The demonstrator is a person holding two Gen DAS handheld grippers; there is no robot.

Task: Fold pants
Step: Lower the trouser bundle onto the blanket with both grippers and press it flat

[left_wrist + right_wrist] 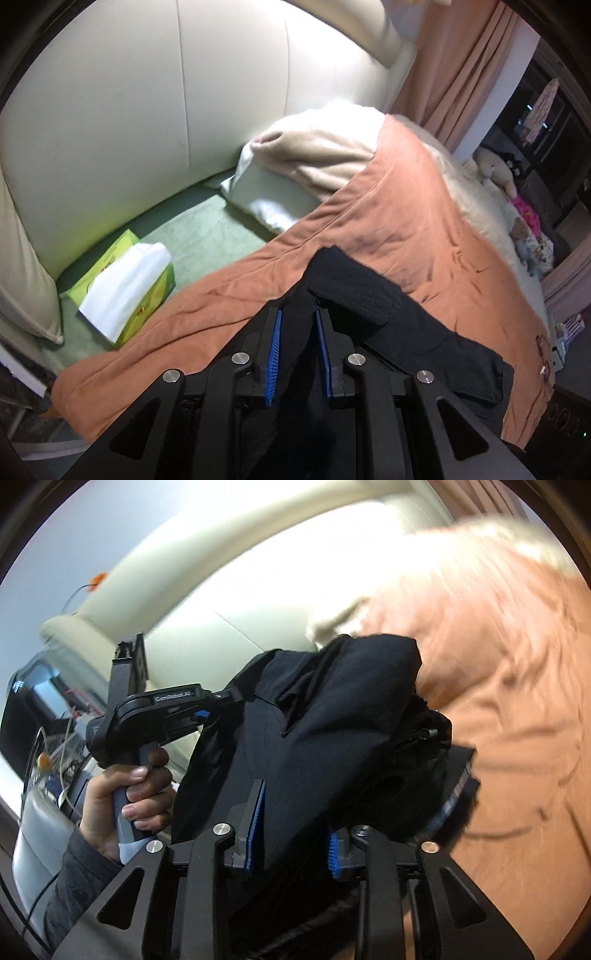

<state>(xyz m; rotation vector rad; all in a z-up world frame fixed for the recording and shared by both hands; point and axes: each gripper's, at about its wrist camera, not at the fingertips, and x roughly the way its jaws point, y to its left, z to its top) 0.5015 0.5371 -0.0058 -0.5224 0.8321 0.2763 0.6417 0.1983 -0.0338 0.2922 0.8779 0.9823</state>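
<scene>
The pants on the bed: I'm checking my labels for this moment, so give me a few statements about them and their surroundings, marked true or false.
1. The pants are black. True.
2. They lie over a blue cover. False: the bed cover is orange.
3. Black fabric sits between the pads of the left claw. True.
4. The tissue box rests on top of the pants. False: it stands apart from them, on the green sheet by the headboard.
5. The right claw has pants fabric between its pads. True.
6. The hand holding the left claw's handle wears a glove. False: it is bare.
</scene>
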